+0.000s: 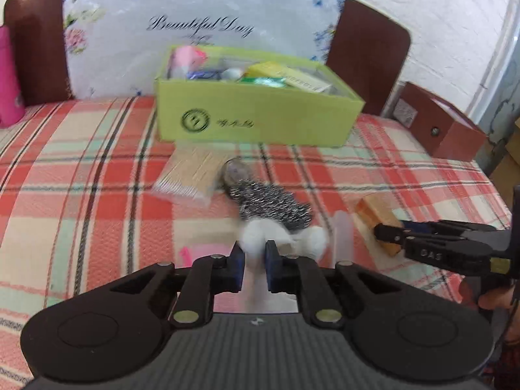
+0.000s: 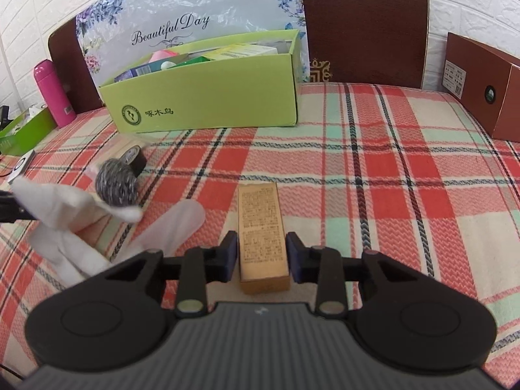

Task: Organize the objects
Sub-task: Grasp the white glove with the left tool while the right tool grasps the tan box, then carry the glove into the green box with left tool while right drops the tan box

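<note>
My left gripper [image 1: 254, 261] is shut on a white cloth [image 1: 256, 239], which hangs lifted off the bed in the right wrist view [image 2: 61, 208]. A steel wool scourer [image 1: 269, 203] lies just beyond it, also in the right wrist view [image 2: 117, 182]. My right gripper [image 2: 261, 253] is open around a tan carton [image 2: 261, 227] lying on the plaid bedspread, one pad at each side. The carton also shows in the left wrist view [image 1: 373, 214]. A green box [image 1: 256, 113] with several items stands at the headboard, also in the right wrist view [image 2: 208, 97].
A pack of wooden sticks [image 1: 188, 175] and a black tape roll [image 2: 135, 157] lie before the green box. A translucent white piece [image 2: 175, 227] lies left of the carton. A pink bottle [image 2: 53, 92] stands far left, a brown box [image 2: 481, 81] far right.
</note>
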Tool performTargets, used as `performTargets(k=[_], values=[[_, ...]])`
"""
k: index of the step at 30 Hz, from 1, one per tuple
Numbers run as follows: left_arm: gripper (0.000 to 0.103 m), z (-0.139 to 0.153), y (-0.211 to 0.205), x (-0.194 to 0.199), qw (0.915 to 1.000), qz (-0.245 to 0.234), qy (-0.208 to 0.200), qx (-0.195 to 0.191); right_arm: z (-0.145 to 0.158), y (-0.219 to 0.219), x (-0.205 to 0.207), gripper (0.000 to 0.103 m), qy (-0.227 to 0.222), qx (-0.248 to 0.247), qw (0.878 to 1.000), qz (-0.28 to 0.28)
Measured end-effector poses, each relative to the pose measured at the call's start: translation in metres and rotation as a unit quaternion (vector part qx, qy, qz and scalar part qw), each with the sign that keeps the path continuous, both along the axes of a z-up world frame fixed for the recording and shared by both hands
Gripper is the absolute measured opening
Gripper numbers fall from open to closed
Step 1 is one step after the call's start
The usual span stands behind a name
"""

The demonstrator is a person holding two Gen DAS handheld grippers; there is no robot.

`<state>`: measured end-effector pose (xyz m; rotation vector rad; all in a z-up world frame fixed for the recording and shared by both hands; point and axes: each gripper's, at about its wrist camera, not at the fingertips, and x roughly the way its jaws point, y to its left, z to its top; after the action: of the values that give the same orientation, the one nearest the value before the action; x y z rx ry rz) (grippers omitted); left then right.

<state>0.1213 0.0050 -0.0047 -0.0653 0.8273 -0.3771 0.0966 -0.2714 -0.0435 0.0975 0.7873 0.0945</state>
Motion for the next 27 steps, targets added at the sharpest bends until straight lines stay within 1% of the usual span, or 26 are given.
performTargets(k=[2,4,5,7,8,9,11,13,16,17,18,19,20,22,24,25,27], values=[[0.016,-0.013,0.002,0.005,0.9996,0.013,0.027,-0.003,-0.002,0.005,0.000,0.042,0.001,-0.004,1.000,0.001],[0.022,-0.024,0.002,0.010,0.9987,0.014,0.046,-0.013,-0.002,0.008,-0.002,0.047,-0.002,-0.012,1.000,0.004],[0.027,-0.028,0.001,0.010,0.9986,0.017,0.048,-0.014,-0.001,0.009,-0.003,0.047,-0.001,-0.014,1.000,0.004],[0.033,-0.028,-0.001,0.011,0.9992,0.013,0.036,-0.014,-0.001,0.008,-0.003,0.047,-0.001,-0.016,1.000,0.000],[0.041,-0.027,-0.001,0.012,0.9992,0.014,0.034,-0.015,0.000,0.007,-0.004,0.047,-0.001,-0.017,1.000,-0.003],[0.054,-0.027,-0.001,0.012,0.9992,0.018,0.031,-0.016,0.001,0.006,-0.005,0.047,-0.001,-0.016,1.000,-0.006],[0.064,-0.028,-0.001,0.012,0.9991,0.024,0.029,-0.018,0.004,0.006,-0.007,0.047,-0.005,-0.020,1.000,-0.009],[0.065,-0.028,-0.003,0.009,0.9995,0.011,0.028,-0.013,0.004,0.007,-0.008,0.047,-0.008,-0.022,1.000,-0.008],[0.066,-0.029,-0.006,0.004,0.9997,-0.009,0.021,-0.010,-0.001,0.008,-0.006,0.045,0.002,-0.025,1.000,-0.008],[0.062,-0.029,-0.008,0.004,0.9997,-0.012,0.020,-0.006,-0.002,0.010,-0.006,0.037,0.002,-0.030,1.000,-0.010],[0.035,-0.030,-0.010,0.003,0.9997,-0.015,0.018,0.002,-0.003,0.011,-0.006,0.033,-0.001,-0.037,0.999,-0.010],[0.020,-0.030,-0.012,0.004,0.9996,-0.020,0.017,0.012,-0.002,0.013,-0.006,0.030,-0.002,-0.039,0.999,-0.008],[0.008,-0.029,-0.012,0.005,0.9995,-0.019,0.020,0.017,-0.001,0.013,-0.007,0.030,-0.002,-0.035,0.999,-0.008],[0.006,-0.026,-0.009,0.006,0.9995,-0.015,0.026,0.007,0.003,0.013,-0.009,0.030,-0.004,-0.025,1.000,-0.003],[0.005,-0.016,-0.003,0.004,0.9995,-0.014,0.022,-0.016,0.011,0.012,-0.013,0.030,-0.008,-0.009,1.000,0.001],[0.005,-0.010,-0.001,0.003,0.9994,-0.016,0.018,-0.026,0.016,0.011,-0.014,0.030,-0.012,0.000,1.000,0.005],[0.005,0.011,0.001,0.001,0.9987,-0.024,-0.004,-0.046,0.029,0.011,-0.016,0.030,-0.025,0.010,1.000,0.012]])
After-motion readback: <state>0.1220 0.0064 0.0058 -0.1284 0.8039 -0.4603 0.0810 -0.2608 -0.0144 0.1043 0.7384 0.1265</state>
